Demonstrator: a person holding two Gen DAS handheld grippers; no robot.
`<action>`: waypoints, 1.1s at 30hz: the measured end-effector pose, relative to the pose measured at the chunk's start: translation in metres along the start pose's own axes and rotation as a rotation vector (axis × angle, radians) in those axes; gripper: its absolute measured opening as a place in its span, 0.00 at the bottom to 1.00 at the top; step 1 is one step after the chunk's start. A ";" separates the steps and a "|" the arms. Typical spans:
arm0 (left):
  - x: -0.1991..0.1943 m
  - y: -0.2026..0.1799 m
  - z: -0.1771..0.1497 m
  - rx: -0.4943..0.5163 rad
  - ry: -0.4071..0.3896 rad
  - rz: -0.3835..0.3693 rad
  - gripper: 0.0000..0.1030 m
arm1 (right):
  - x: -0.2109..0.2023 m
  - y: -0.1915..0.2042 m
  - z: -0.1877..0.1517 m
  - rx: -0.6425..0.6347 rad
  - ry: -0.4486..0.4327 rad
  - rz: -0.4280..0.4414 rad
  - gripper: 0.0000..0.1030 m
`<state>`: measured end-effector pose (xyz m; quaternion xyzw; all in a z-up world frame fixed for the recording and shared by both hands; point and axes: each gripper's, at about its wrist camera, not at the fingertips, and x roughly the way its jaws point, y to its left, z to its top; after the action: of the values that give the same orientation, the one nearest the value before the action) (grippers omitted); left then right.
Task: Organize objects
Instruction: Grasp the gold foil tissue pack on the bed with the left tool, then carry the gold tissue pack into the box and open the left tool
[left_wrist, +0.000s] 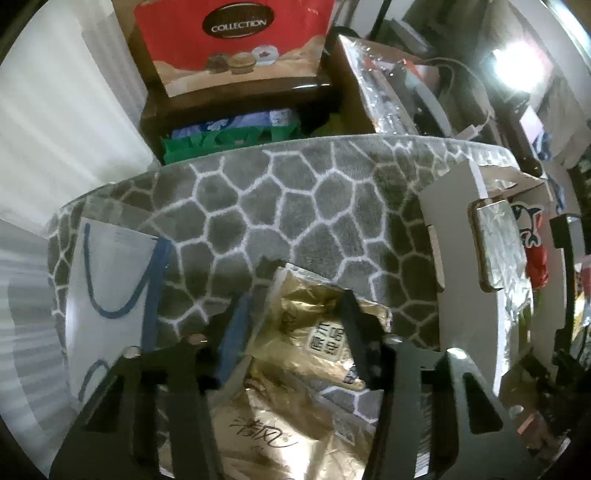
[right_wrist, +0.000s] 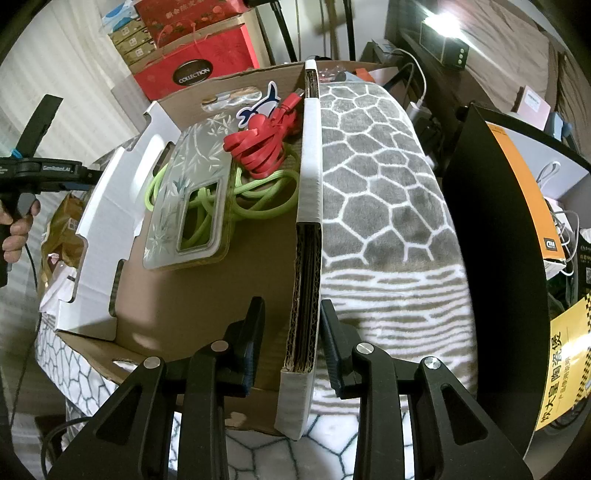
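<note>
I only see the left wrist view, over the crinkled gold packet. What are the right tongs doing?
Observer: The right tongs straddle the white-taped wall of the brown cardboard box; whether they pinch it is unclear.
Operator: What's inside?
Observer: A green cord coiled under a clear bamboo-print phone case, beside a red flat cable.
Operator: And right of the box?
Observer: A tall black carton with an orange stripe.

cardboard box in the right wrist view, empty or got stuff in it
Not empty. The cardboard box holds a red cable, a green cord and a clear phone case, all toward its far end.
</note>
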<state>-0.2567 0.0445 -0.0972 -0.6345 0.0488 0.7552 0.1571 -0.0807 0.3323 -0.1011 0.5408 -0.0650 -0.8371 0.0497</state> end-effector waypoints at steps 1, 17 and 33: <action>0.000 0.000 0.000 0.001 -0.003 -0.002 0.35 | 0.000 0.000 0.000 0.001 0.000 0.000 0.30; -0.032 -0.005 -0.003 0.002 -0.136 0.010 0.05 | -0.001 0.001 0.000 -0.002 0.001 -0.003 0.30; -0.118 -0.075 -0.004 0.161 -0.290 -0.074 0.05 | 0.000 0.001 0.000 -0.001 0.001 -0.003 0.30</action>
<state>-0.2133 0.0939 0.0260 -0.5056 0.0626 0.8262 0.2405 -0.0804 0.3312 -0.1006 0.5413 -0.0638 -0.8370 0.0490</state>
